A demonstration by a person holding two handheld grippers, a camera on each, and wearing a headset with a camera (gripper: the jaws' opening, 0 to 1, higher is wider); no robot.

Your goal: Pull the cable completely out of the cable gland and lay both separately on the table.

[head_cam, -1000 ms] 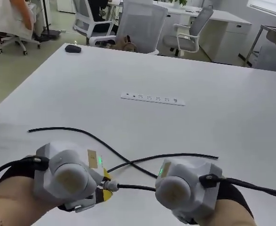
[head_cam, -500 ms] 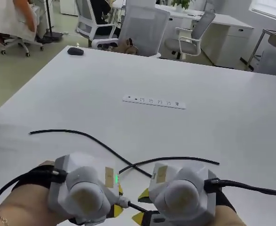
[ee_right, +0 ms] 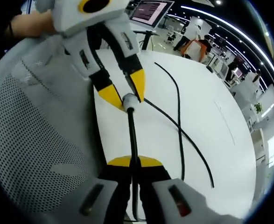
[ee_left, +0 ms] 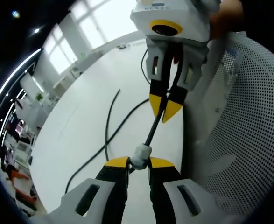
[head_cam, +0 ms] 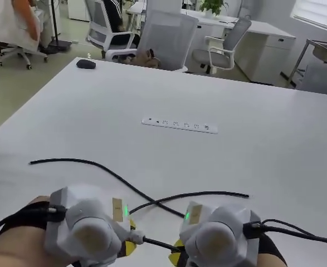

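1. Two tools meet tip to tip at the near edge of the white counter (head_cam: 274,144), each held in one of the person's hands.
2. At the left, the left tool (head_cam: 127,246) has its yellow-tipped jaws clamped on the white cable gland (head_cam: 135,238). The gland is held just above the counter.
3. A short straight run of the black cable (head_cam: 155,243) leaves the gland and spans the small gap to the right tool (head_cam: 177,257).
4. The right tool's jaws are closed together on that cable, close to the gland. The cable is not out of the gland.
5. In the two gripper views a white mesh chair back (ee_left: 239,121) stands beside the counter edge next to the tools.
6. Just beyond the tools, two black runs of cable cross on the counter. One sweeps away to the left and the other curves off to the right. How they join the held part cannot be told.
7. Farther back, near the middle of the counter, lies a white power strip (head_cam: 179,124).
8. At the far left corner sits a small dark mouse (head_cam: 85,64).
9. Past the counter stand grey office chairs (head_cam: 166,33) and more desks.
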